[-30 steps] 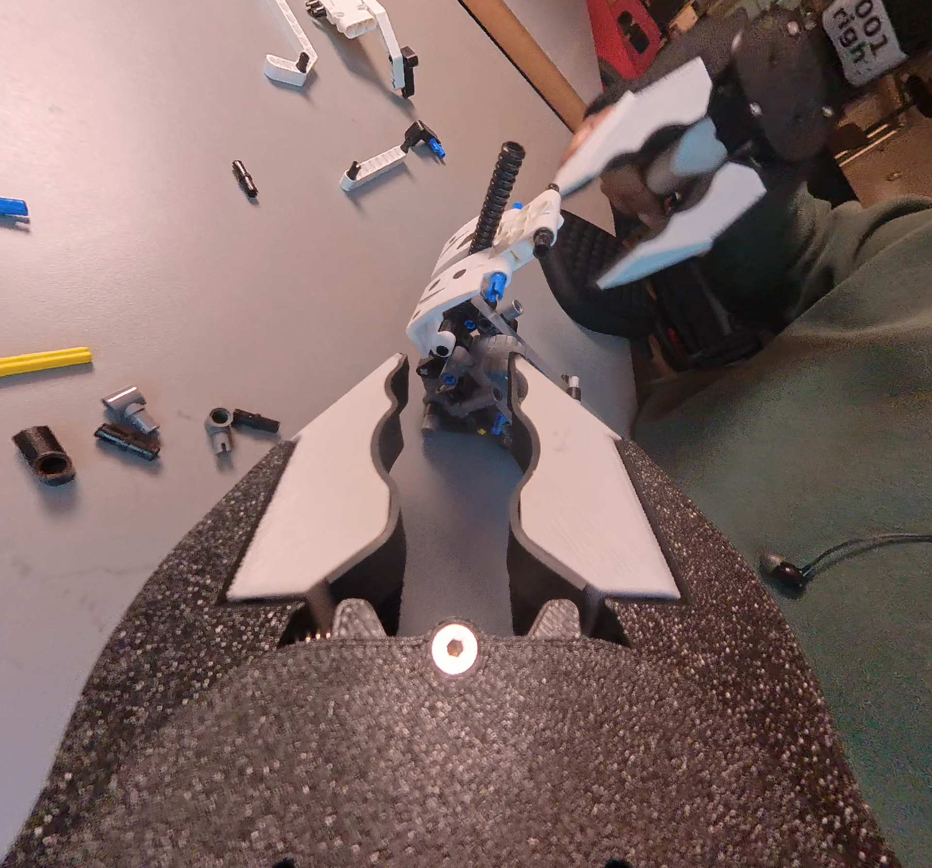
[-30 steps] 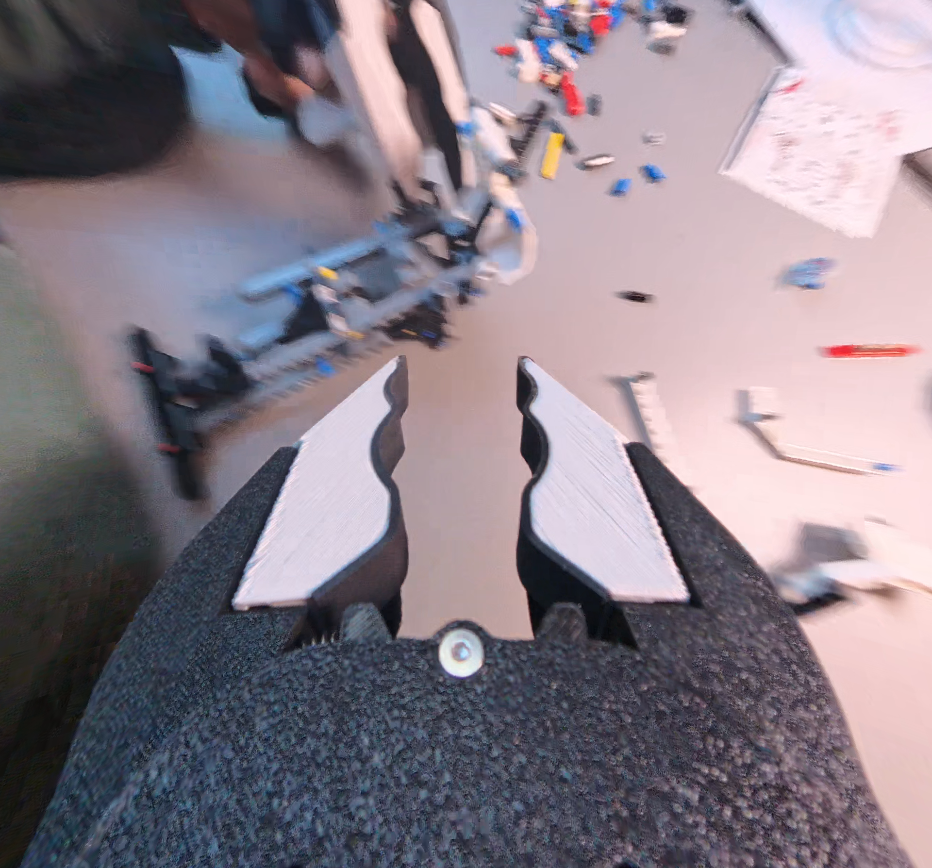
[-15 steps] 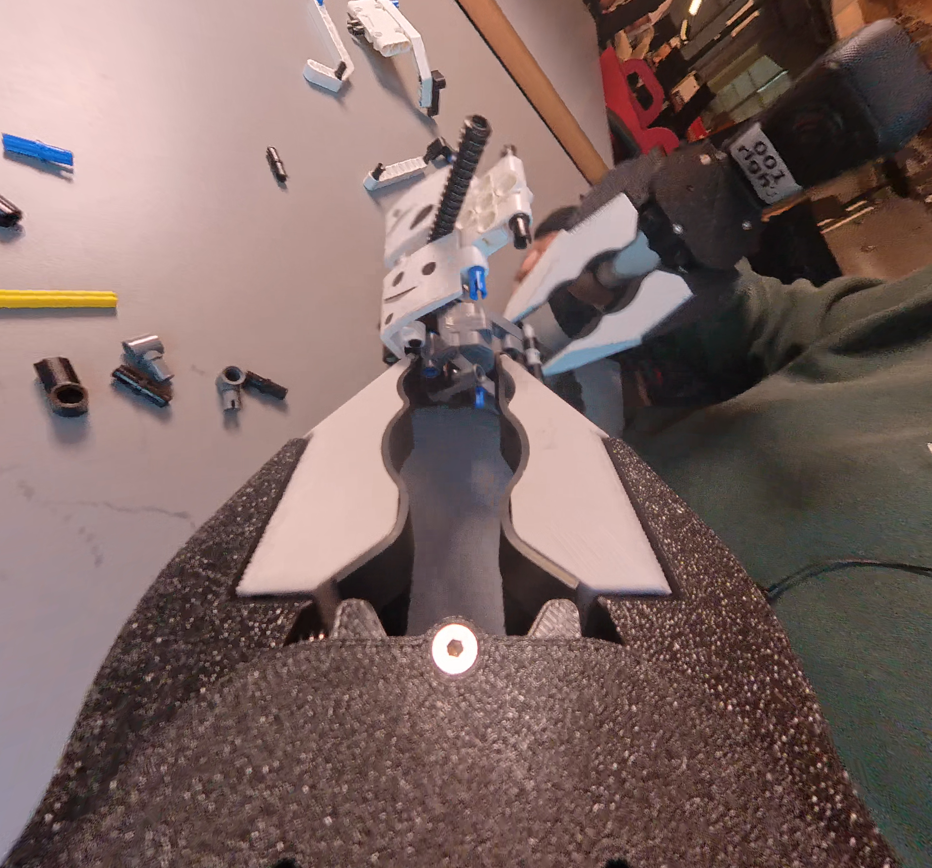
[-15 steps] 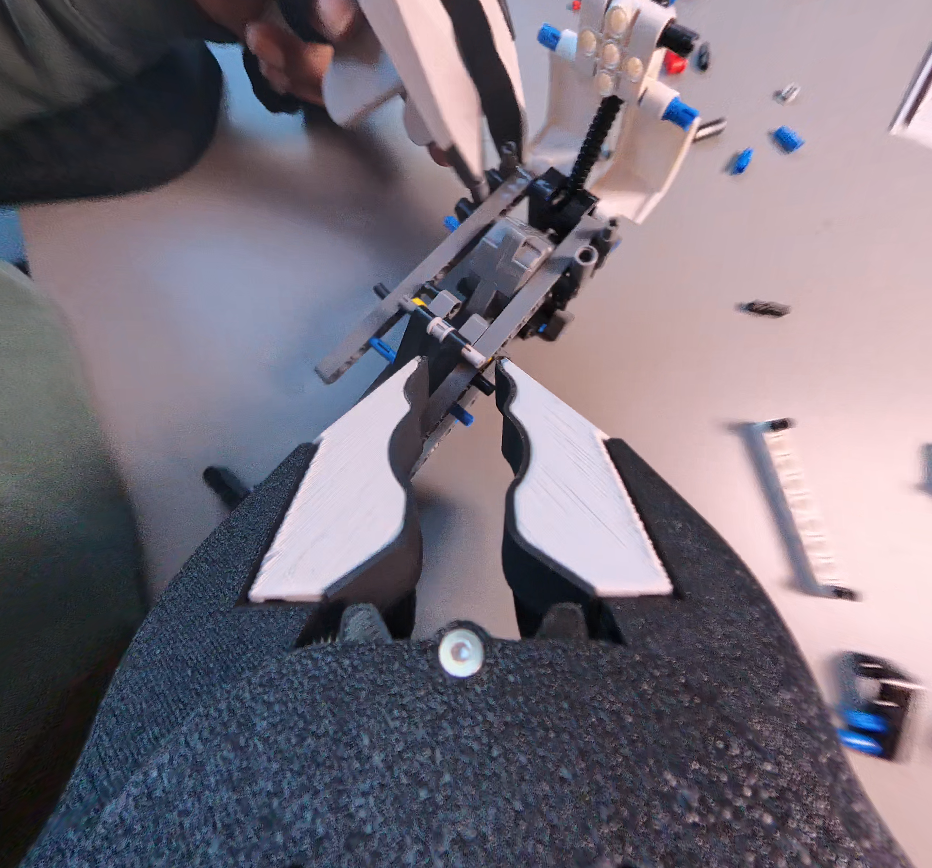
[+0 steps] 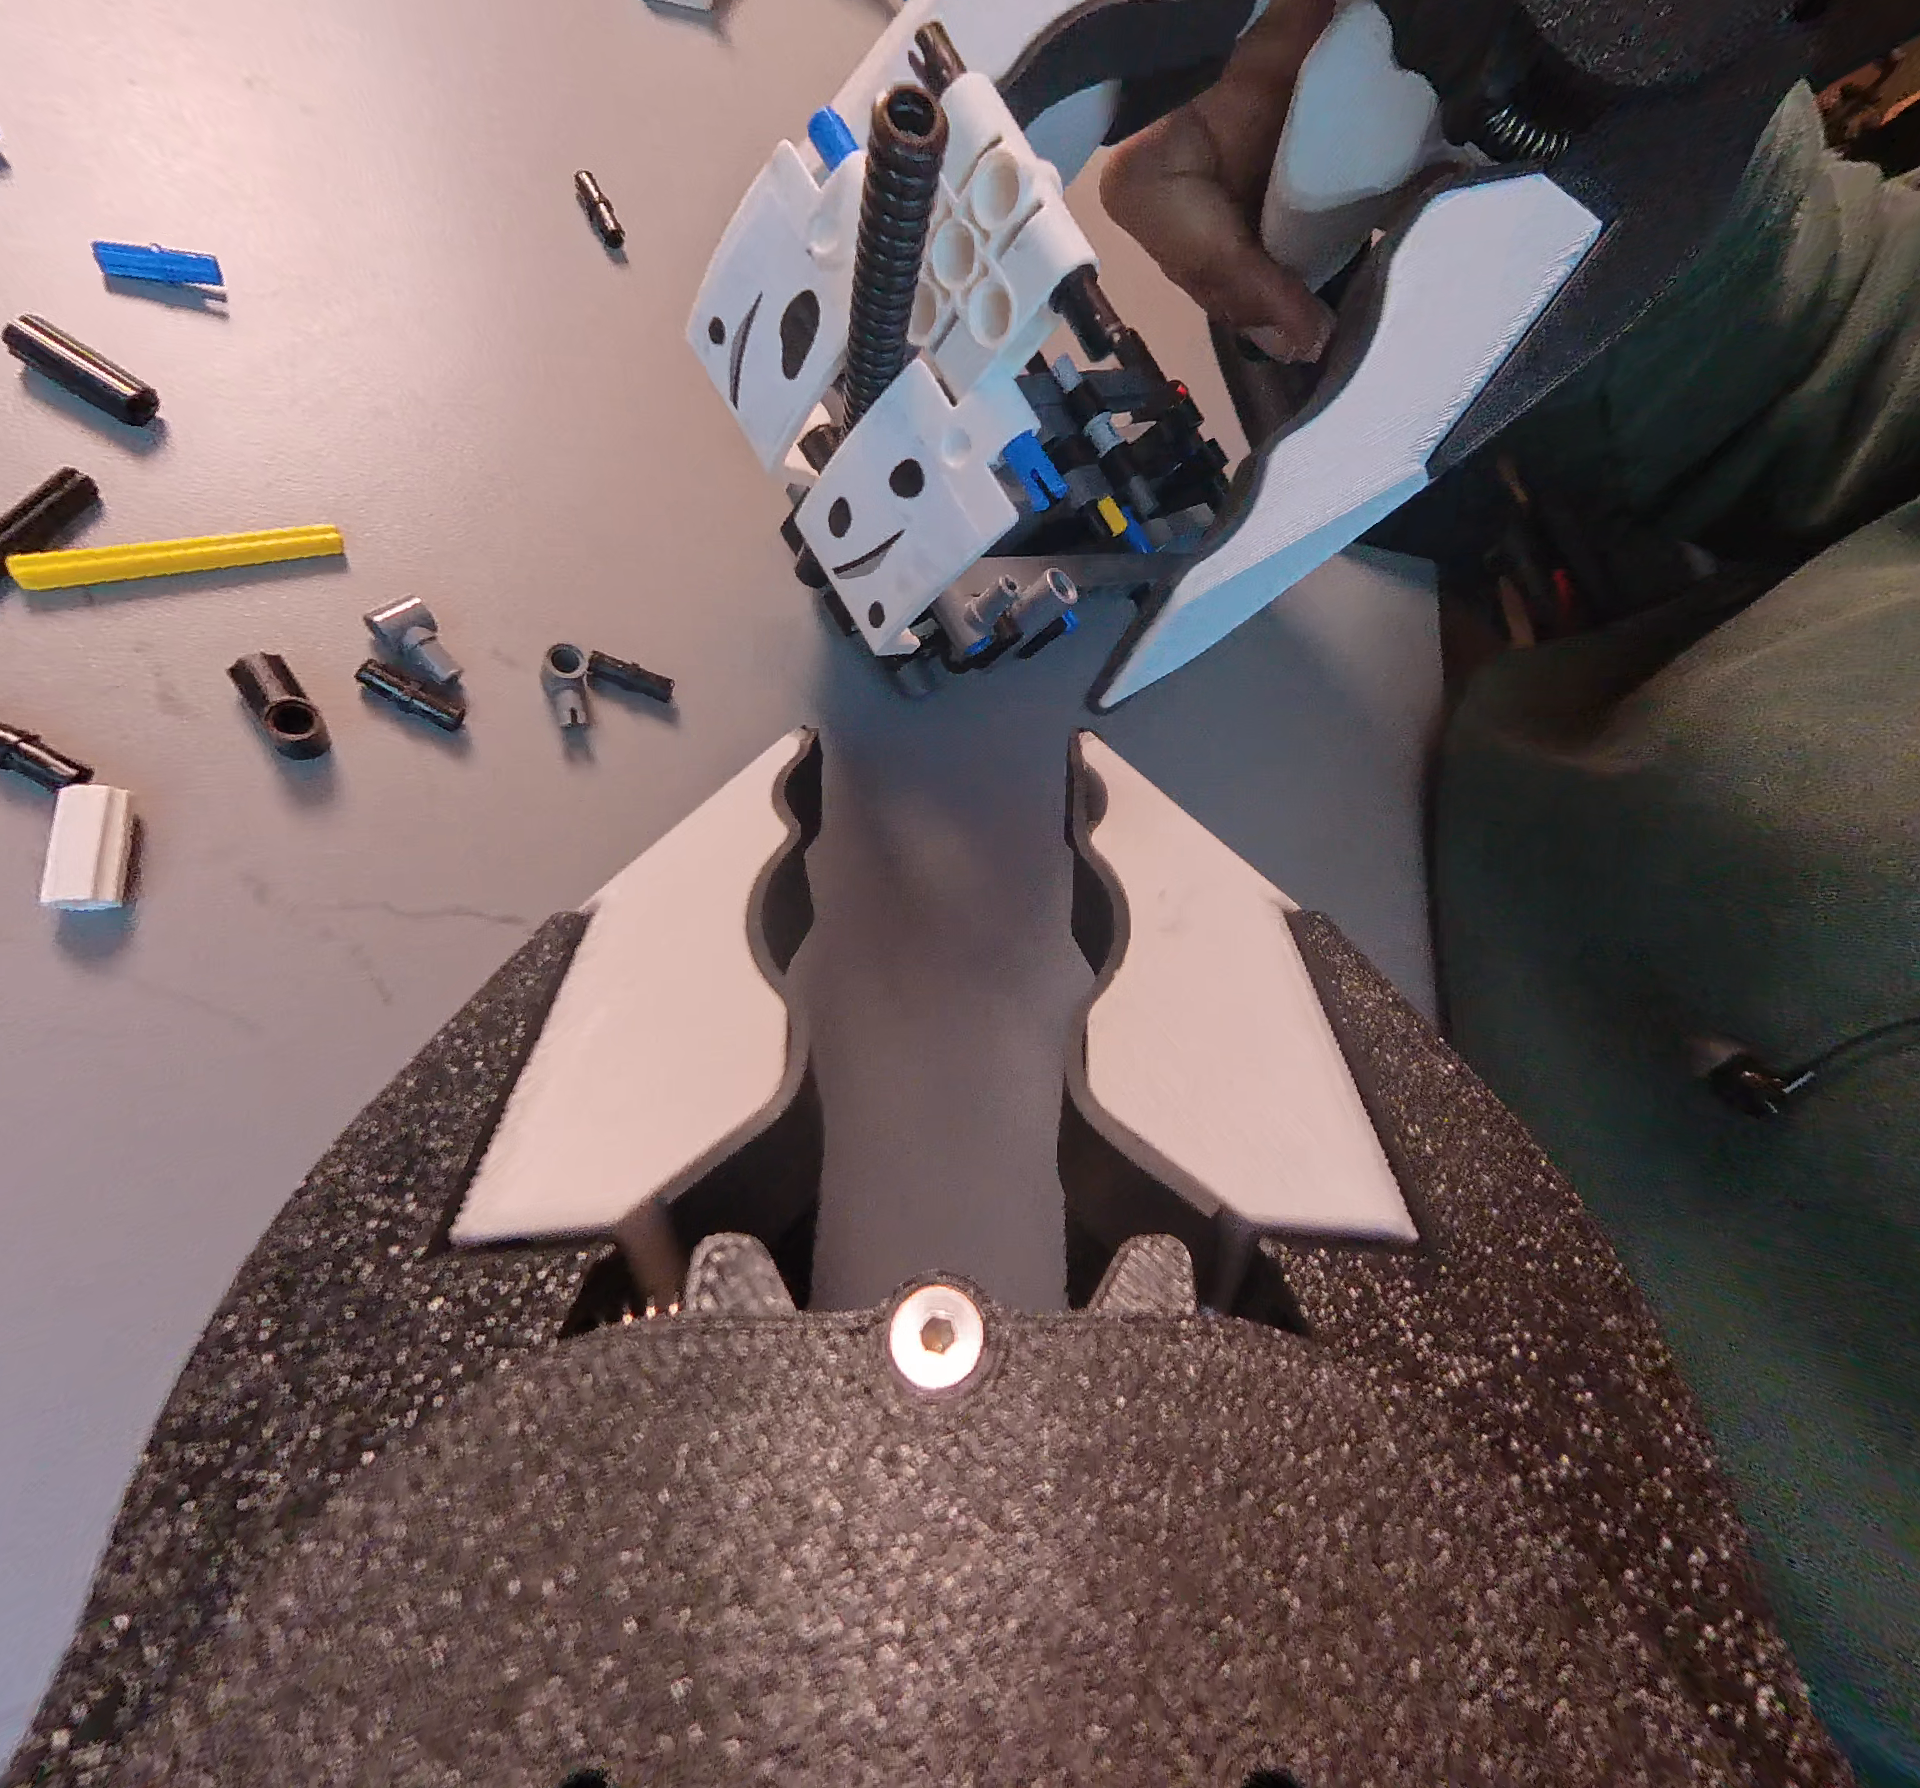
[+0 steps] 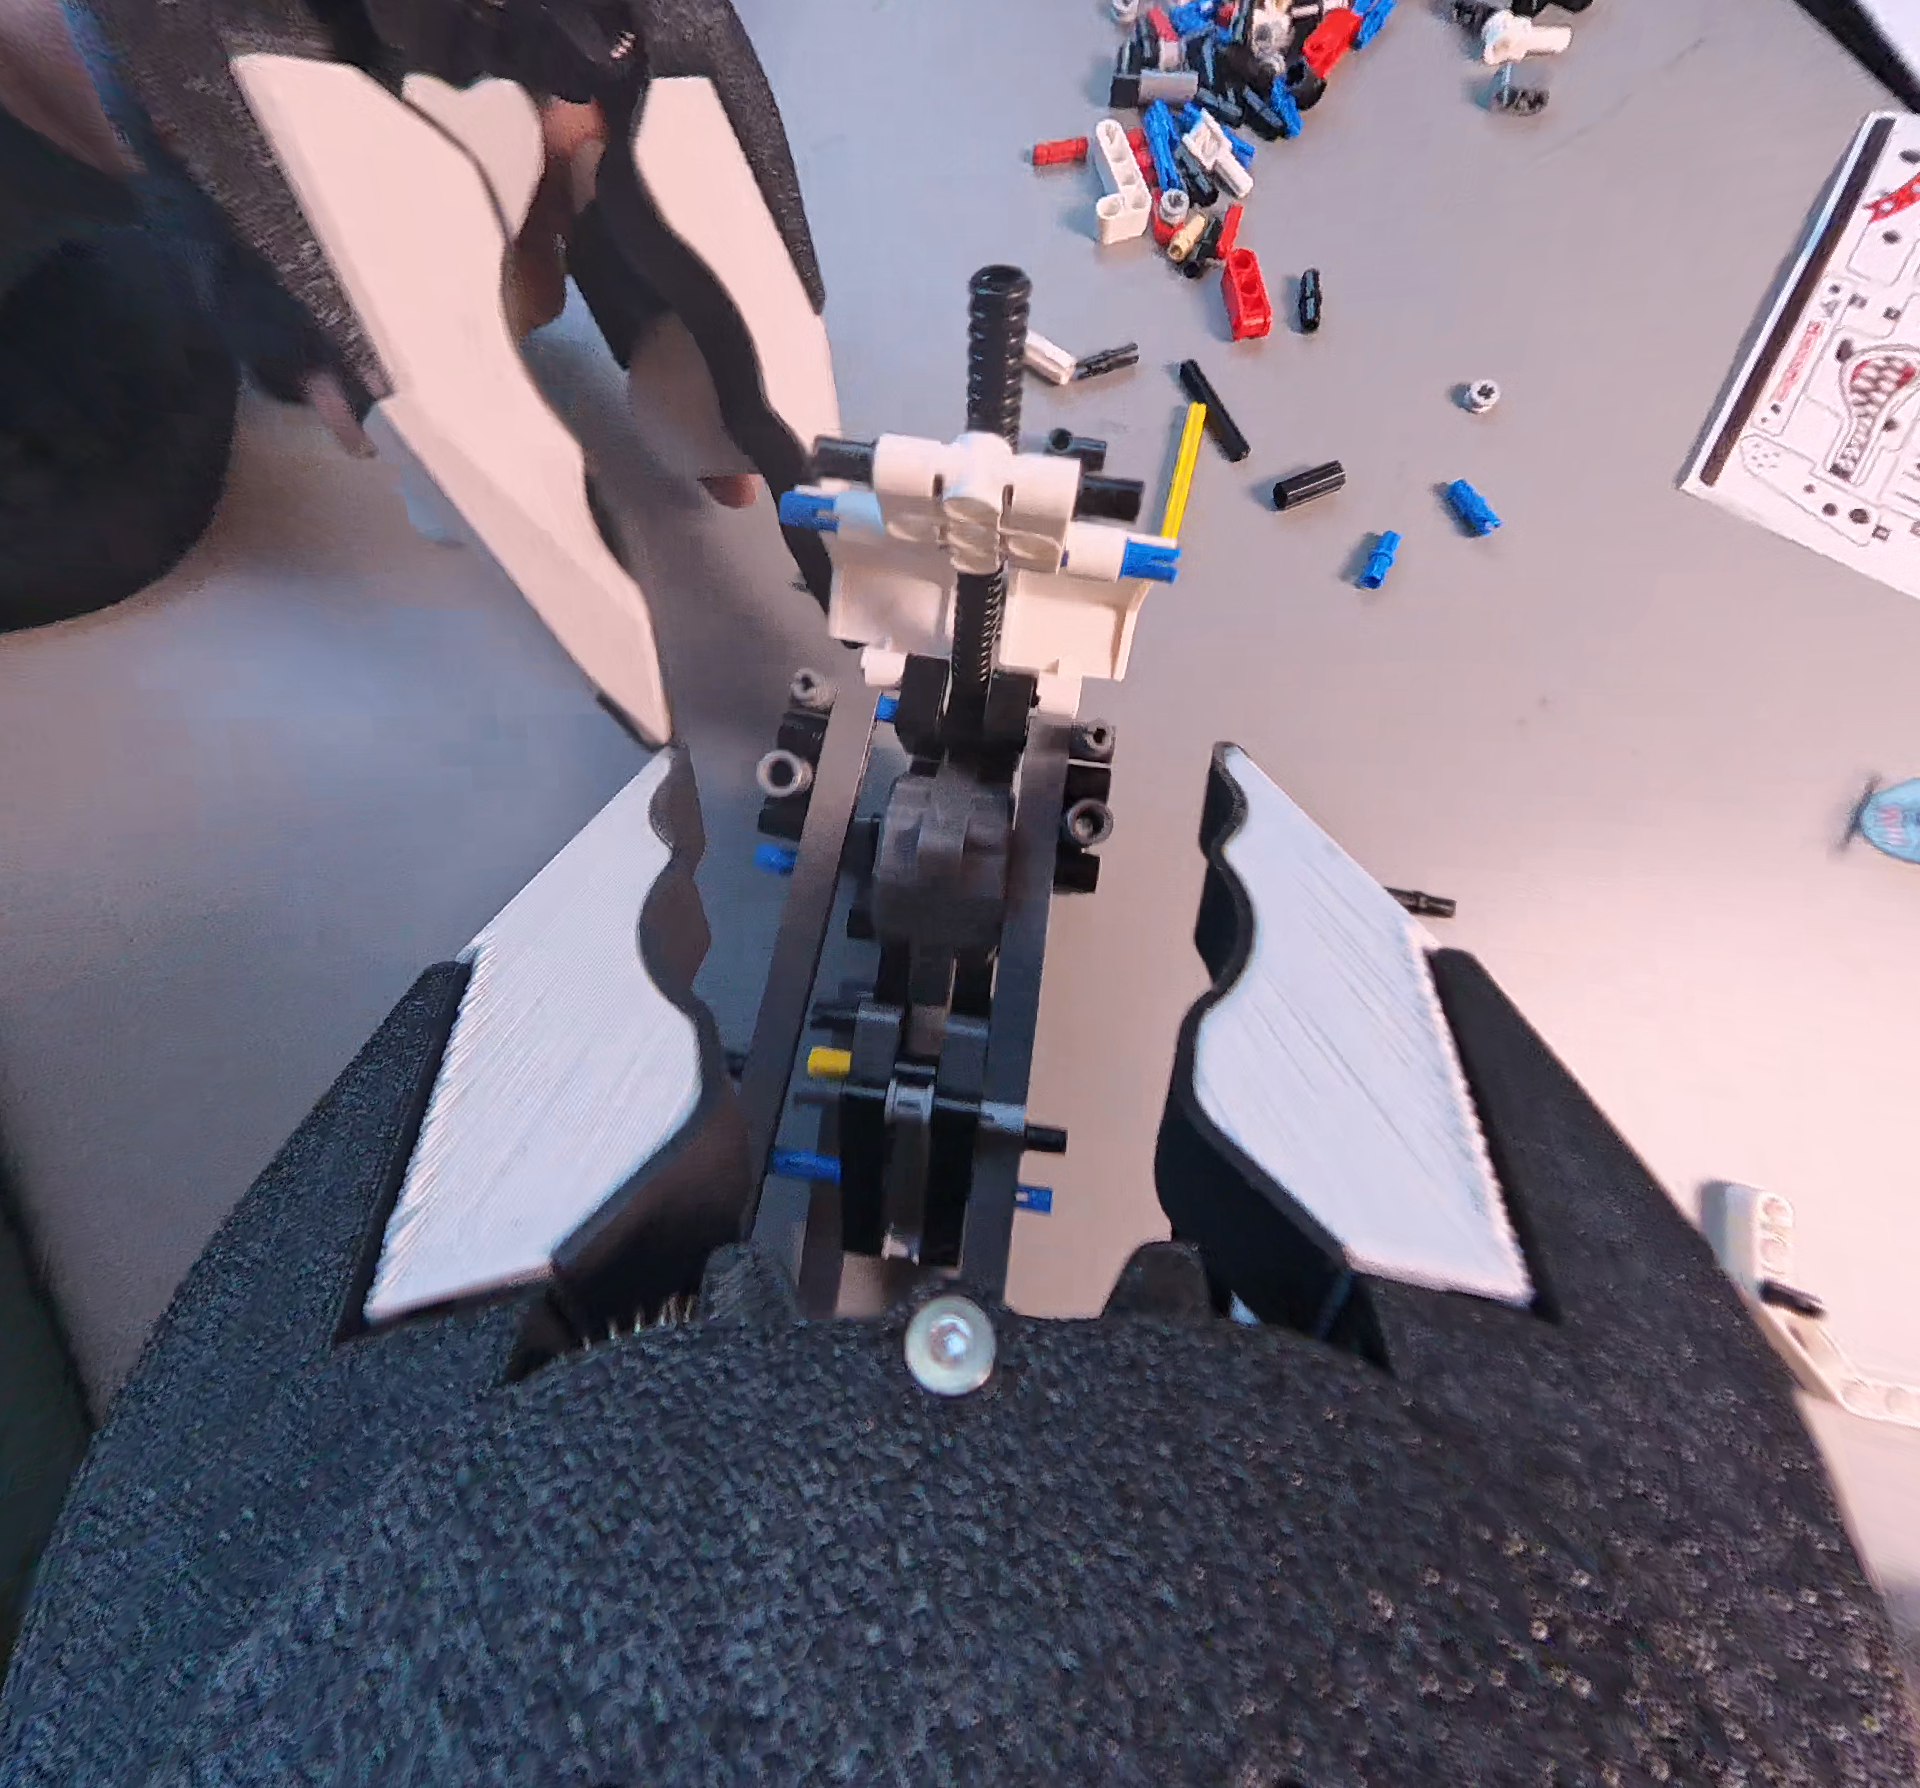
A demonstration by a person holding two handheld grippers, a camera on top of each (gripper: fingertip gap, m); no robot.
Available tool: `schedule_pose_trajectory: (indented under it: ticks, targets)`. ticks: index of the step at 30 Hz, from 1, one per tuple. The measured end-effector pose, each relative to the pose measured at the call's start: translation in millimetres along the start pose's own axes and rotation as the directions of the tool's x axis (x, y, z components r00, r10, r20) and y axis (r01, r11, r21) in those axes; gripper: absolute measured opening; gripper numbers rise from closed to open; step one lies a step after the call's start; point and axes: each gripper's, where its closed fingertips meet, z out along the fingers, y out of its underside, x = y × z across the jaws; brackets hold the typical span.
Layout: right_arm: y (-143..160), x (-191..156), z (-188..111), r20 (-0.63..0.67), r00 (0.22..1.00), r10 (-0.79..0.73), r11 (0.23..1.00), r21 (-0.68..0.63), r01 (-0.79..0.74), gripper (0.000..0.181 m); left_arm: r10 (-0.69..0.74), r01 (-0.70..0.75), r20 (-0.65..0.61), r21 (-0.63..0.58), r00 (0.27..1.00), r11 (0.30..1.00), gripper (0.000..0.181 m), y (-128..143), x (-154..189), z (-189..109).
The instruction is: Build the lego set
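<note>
The left gripper [image 5: 943, 751] hangs over the grey table [image 5: 364, 180] with its jaws parted and nothing between them; only bare tabletop shows in the gap. Just beyond its tips sits the half-built lego model [image 5: 935, 408], tilted, white panels facing up and a black ribbed hose [image 5: 888, 252] sticking out of the top.

The right gripper [image 6: 951, 762] has its jaws spread wide, one on each side of the model's dark frame [image 6: 925, 959], which runs back between the fingers toward the gripper body. Both fingers [image 6: 1340, 1042] stand clear of the frame, with gaps on either side, so nothing is clamped. Whether the frame rests against the gripper body I cannot tell. From the left wrist view, a person's hand [image 5: 1216, 211] shows behind those jaws.

To the left of the model, loose parts lie scattered: a yellow axle [image 5: 177, 556], black pins, grey connectors, a blue pin [image 5: 156, 263]. Farther across the table there is a heap of mixed pieces [image 6: 1278, 45] in blue, red, white and black, and at the right edge a printed instruction sheet [image 6: 1829, 388].
</note>
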Motion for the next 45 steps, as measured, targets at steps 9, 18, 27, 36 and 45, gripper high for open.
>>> schedule_pose_trajectory:
  ticks: [9, 18, 27, 36, 45]
  targets:
    - [-1.8, -6.7, 10.8, 0.053, 0.997, -0.052, 0.998, -0.031, 0.054, 0.067, 0.069, -0.07, 0.071, 0.004, 0.995, 0.998, 0.045, -1.1, -6.5, 3.4]
    - [0.6, -19.2, 9.6, 0.113, 0.973, -0.2, 0.979, -0.019, 0.204, 0.064, 0.23, -0.228, 0.05, -0.032, 0.972, 0.973, 0.042, 3.2, 4.4, 8.6]
    - [-0.2, -16.8, -9.9, 0.078, 0.975, -0.208, 0.978, 0.028, 0.207, 0.091, 0.217, -0.218, 0.058, 0.008, 0.974, 0.976, 0.042, -2.5, 2.1, 1.8]
    - [29.6, -8.2, -1.3, -0.039, 0.977, -0.211, 0.977, -0.041, 0.209, 0.057, 0.232, -0.233, 0.111, -0.003, 0.966, 0.972, 0.049, -2.9, -4.9, 5.2]
    - [29.6, -34.7, -2.7, 0.085, 0.913, -0.399, 0.917, 0.019, 0.398, 0.055, 0.355, -0.358, 0.105, 0.015, 0.929, 0.934, 0.088, -5.3, 7.1, 13.9]
